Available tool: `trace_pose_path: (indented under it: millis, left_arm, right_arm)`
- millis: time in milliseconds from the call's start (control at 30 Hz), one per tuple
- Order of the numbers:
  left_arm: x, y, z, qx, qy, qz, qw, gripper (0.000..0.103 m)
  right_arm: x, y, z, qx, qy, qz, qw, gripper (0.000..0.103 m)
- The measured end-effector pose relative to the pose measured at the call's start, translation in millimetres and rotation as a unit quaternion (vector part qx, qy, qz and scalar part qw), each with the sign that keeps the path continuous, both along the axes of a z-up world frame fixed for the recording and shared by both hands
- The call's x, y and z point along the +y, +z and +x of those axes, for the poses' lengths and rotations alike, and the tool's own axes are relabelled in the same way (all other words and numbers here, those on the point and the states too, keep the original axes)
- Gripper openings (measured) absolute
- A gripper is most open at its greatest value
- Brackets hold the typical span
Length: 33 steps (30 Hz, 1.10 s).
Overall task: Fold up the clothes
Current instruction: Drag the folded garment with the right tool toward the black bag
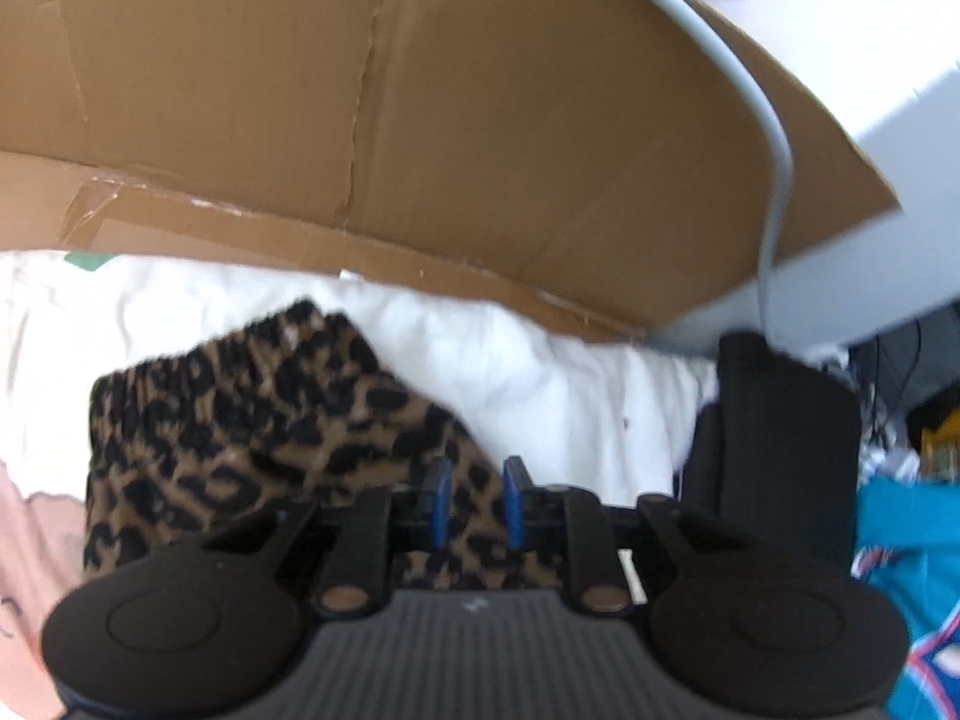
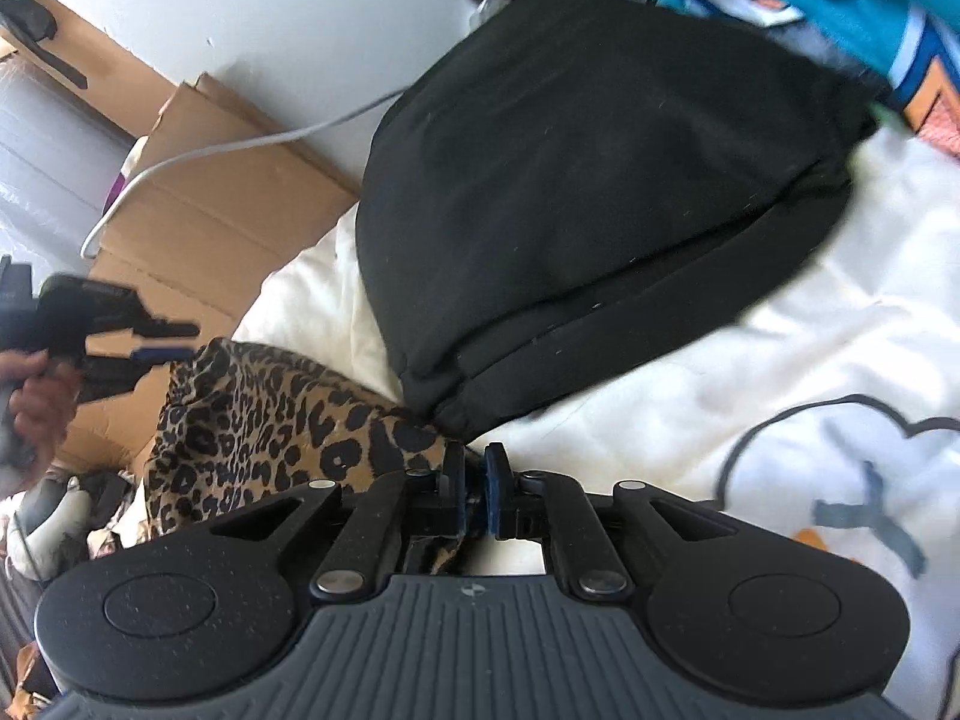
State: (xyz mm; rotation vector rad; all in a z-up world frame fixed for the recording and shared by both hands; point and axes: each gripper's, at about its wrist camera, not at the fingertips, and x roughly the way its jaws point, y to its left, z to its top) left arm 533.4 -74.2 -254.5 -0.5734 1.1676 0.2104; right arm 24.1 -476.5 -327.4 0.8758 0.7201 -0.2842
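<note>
While the left gripper (image 1: pixel 474 501) hangs above the leopard-print garment (image 1: pixel 252 420) with its blue pads (image 1: pixel 440 498) parted and no cloth pressed between them, only one corner of the piece is under control. The far, gathered edge of the garment lies loose on the white bedding (image 1: pixel 540 372); if the other gripper pulls now, that edge is likely to drag and bunch, and the fold line would go crooked. A cardboard box (image 1: pixel 420 108) stands just beyond the bedding, with a grey cable (image 1: pixel 774 138) draped over it; a wide swing of the left gripper could snag either.

Further right, the right gripper (image 2: pixel 474 480) is clenched on a corner of the garment, and the cloth runs down between its fingers. The grip takes in only a narrow strip, so a sharp tug may pull it free. A black garment (image 2: pixel 600 180) lies touching the leopard piece near that corner and could be dragged along with it.

The leopard-print garment is tan with black spots, soft, rumpled, and partly spread on the bedding between the two grippers.
</note>
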Motion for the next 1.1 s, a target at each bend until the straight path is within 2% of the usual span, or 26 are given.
trace_pose_path:
  millis: [200,367,733,833,933,1000,1100]
  left_arm:
    - [-30,-26,-21,0.024,-0.054,-0.003,0.9982,0.018]
    - [-59,-47,-32,0.031,-0.096,-0.013,0.9948,0.015]
    - [-73,-71,-13,0.017,-0.095,-0.015,0.9952,0.013]
    - [-74,-74,-10,0.011,-0.094,-0.013,0.9954,0.013]
    - [-74,-76,-7,0.001,-0.095,-0.013,0.9954,0.013]
    - [-73,-76,-5,-0.006,-0.095,-0.014,0.9954,0.008]
    - [-72,-79,2,-0.005,-0.098,-0.016,0.9951,0.007]
  right_arm:
    - [6,16,-6,-0.022,0.013,-0.030,0.999,0.007]
    - [13,17,3,-0.030,0.040,-0.026,0.998,0.007]
    - [33,1,31,-0.001,0.089,-0.026,0.996,0.007]
    - [30,-4,38,0.021,0.081,-0.038,0.996,0.009]
    - [27,-8,41,0.030,0.078,-0.041,0.996,0.007]
    - [29,-8,42,0.035,0.082,-0.053,0.995,0.004]
    - [33,-8,45,0.039,0.085,-0.066,0.993,0.004]
